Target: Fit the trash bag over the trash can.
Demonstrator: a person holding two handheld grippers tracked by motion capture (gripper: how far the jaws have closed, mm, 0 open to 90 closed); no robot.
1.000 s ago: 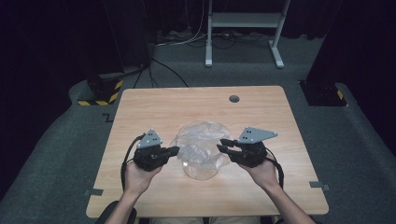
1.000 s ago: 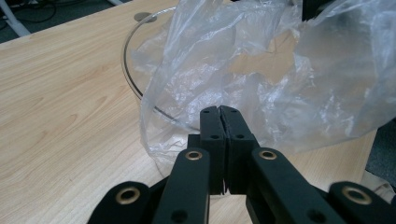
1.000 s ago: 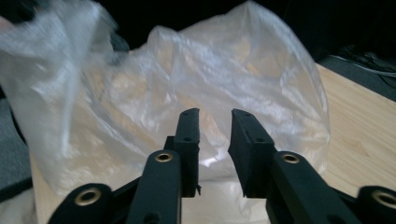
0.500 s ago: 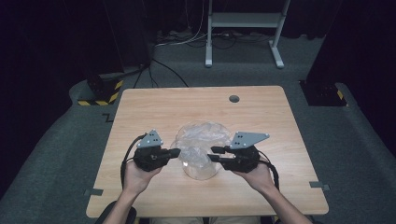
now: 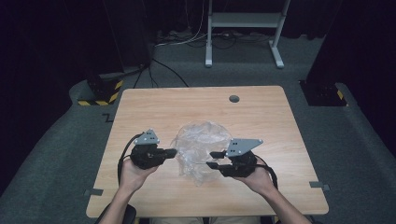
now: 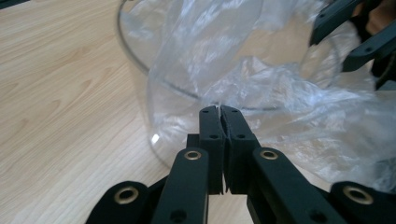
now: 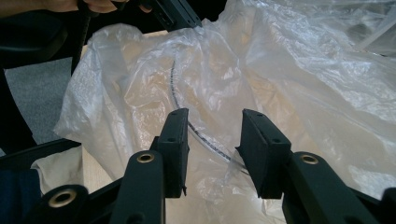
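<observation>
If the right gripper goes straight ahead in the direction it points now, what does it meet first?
Most likely the clear plastic bag: the right gripper has its jaws apart, just opened wider, facing the film. Behind it runs the rim of a clear container; depth is hard to judge.

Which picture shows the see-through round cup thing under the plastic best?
The left gripper view: the clear container shows its curved wall and rim. The right gripper view gives a rim arc through the plastic bag; the high view, a faint shape.
</observation>
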